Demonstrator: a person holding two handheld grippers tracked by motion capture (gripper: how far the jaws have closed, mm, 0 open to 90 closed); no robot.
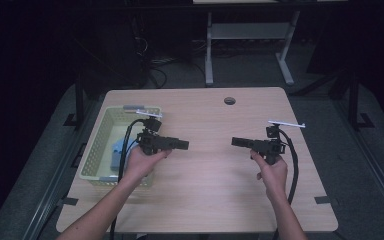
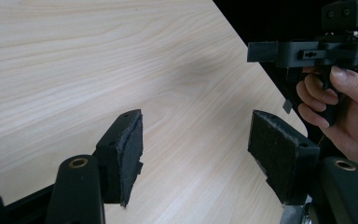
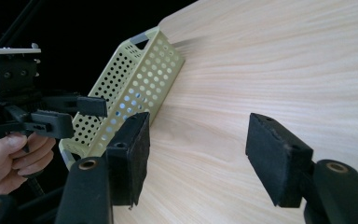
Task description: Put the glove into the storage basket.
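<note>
Two black grippers are held above a light wooden table point(image 1: 215, 190), their tips facing each other across its middle. My left gripper point(image 1: 186, 145) hangs just right of a pale green perforated basket point(image 1: 96, 145). In its own view its jaws point(image 2: 196, 154) stand wide apart with bare wood between them. My right gripper point(image 1: 233, 141) is over the table's right half, and its jaws point(image 3: 198, 154) are also wide apart with nothing between them. Each view shows the other gripper farther off in a hand: the right one point(image 2: 261, 51) and the left one point(image 3: 91, 106).
The basket point(image 3: 140, 79) sits at the table's left edge and holds a light blue object point(image 1: 116, 152). A round cable hole point(image 1: 229, 100) lies near the table's far edge. Beyond it are a white desk frame point(image 1: 250, 30) and cables on a dark floor.
</note>
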